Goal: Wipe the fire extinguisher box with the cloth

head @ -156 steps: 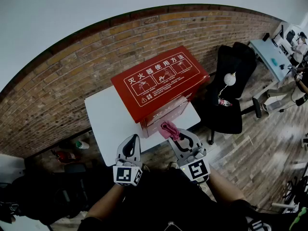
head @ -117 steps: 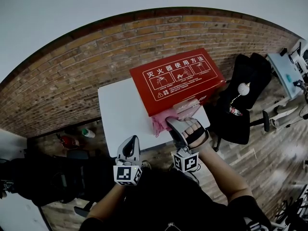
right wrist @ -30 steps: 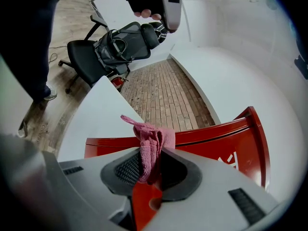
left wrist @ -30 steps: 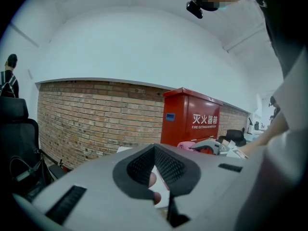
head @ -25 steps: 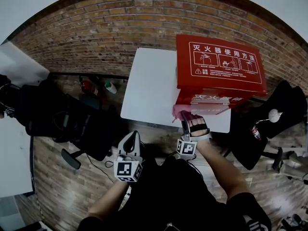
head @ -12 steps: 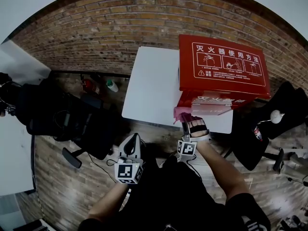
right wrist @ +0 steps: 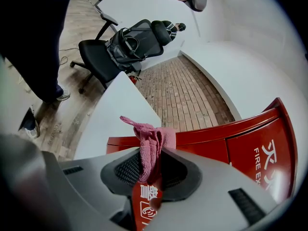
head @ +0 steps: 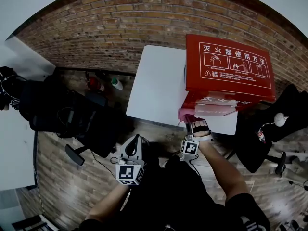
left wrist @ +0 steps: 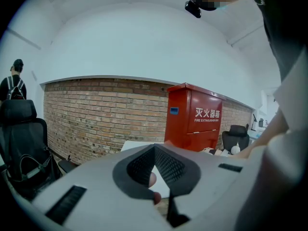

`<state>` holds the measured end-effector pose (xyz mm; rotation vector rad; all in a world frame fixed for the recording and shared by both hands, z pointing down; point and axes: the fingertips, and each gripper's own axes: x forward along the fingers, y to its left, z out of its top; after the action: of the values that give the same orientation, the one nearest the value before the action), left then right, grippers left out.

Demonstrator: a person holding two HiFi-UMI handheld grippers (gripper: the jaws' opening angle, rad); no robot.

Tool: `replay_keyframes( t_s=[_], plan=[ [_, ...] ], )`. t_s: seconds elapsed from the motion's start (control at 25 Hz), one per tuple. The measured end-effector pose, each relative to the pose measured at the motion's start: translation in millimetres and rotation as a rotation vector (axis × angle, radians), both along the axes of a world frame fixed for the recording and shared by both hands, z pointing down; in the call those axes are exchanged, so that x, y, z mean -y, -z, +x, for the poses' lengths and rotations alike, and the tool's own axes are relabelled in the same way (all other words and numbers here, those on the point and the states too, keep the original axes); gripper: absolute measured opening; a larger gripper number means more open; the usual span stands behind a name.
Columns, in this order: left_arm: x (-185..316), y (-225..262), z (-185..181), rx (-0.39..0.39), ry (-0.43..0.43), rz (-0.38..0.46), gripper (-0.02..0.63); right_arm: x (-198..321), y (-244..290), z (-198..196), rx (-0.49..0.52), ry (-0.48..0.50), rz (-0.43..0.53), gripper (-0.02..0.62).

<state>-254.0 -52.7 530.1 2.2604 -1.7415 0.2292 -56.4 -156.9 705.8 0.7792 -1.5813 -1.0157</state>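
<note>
Cloth (right wrist: 151,144), pink and bunched, is pinched between the jaws of my right gripper (right wrist: 153,163). A twisted tail of it sticks out past the tips. In the head view the cloth (head: 185,114) sits at the low left corner of the near face of the fire extinguisher box (head: 230,70), and it looks to be against that face. I cannot confirm the contact from the right gripper view. There the box (right wrist: 250,146) fills the lower right, red with white lettering, just beyond the cloth.

The box stands upright on the right end of a white table (head: 155,85), and the top panel facing my head camera carries white instruction pictures. The right gripper (head: 196,122) reaches in over the table's near edge, clenched on the cloth.

My left gripper (head: 135,139) hangs low and well apart from the table, over the wooden floor. In its own view the left gripper (left wrist: 154,148) has its jaws drawn together at the tips with nothing between them. Beyond them the box (left wrist: 194,115) is in sight, with the table (left wrist: 136,146) under it.

Behind the table runs a brick wall (head: 120,23). A black office chair (right wrist: 121,44) stands off the table's far end, and a person (left wrist: 11,83) stands by another chair at the left edge of the left gripper view.
</note>
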Motion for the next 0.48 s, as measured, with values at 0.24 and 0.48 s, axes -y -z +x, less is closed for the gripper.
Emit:
replay_keyframes(
  t_s=[0.24,0.48],
  plan=[
    [-5,1,-4,0.010,0.004,0.003,0.034,0,-19,1,-0.014,-0.001,-0.031,0.101],
    [-10,-1,-8,0.016,0.008,-0.002,0.034,-1,-41,2,-0.028,0.002,-0.061,0.101]
  ],
)
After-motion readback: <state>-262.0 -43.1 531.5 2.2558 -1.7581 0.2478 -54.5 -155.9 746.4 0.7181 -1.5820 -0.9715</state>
